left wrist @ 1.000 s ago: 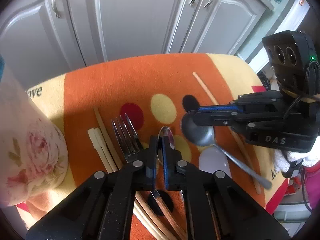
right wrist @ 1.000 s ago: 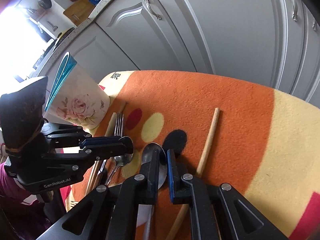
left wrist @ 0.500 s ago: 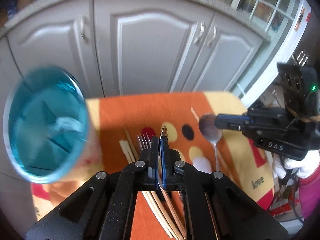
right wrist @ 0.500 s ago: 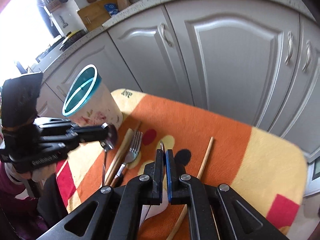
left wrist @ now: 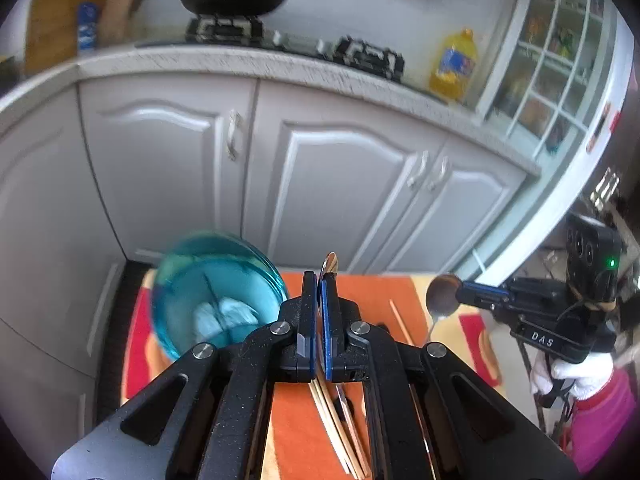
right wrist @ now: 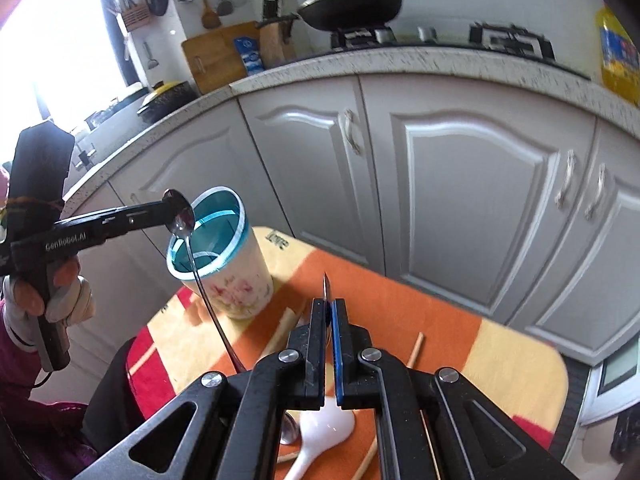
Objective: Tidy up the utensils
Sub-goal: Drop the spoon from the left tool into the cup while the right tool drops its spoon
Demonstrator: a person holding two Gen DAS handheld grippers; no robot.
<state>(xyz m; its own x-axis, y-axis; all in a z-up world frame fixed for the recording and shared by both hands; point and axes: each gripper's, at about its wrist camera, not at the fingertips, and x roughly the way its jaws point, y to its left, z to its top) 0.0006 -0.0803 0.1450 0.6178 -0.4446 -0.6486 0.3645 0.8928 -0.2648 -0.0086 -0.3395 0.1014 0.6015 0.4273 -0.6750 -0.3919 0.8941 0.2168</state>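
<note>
- Seen from the left wrist view, the left gripper (left wrist: 319, 280) fills the lower centre with its jaws pinched almost together on a metal spoon (left wrist: 330, 261), whose bowl shows edge-on just above the tips.
- At the left of the frame sits the utensil holder (left wrist: 218, 300), a cup with a teal inside and a divider, blurred and just beside the jaws.
- Below the jaws, chopsticks (left wrist: 336, 428) lie on the orange cloth of the tabletop (left wrist: 372, 292).
- At the right edge, the right gripper (left wrist: 460, 294) has its jaws closed on a second spoon (left wrist: 440, 300), bowl up and handle hanging down.
- From the right wrist view, the right gripper (right wrist: 328, 308) sits in the lower centre, jaws narrow, with the thin edge of its spoon (right wrist: 326, 284) poking up between them.
- At the left, the left gripper (right wrist: 170, 210), held in a gloved hand (right wrist: 60, 292), carries its spoon (right wrist: 182, 216) by the bowl, handle dangling in front of the holder (right wrist: 216, 256).
- A white ladle spoon (right wrist: 324, 428) and more chopsticks (right wrist: 416, 348) wait on the tabletop (right wrist: 500, 344), bottom centre.
- Step in hand, as I judge it: both spoons are lifted clear and being carried to the holder.
- Next move calls for bringing each spoon upright over the teal opening, handle down, aimed into a compartment clear of the divider, one hand at a time so the grippers do not collide, then letting go.
</note>
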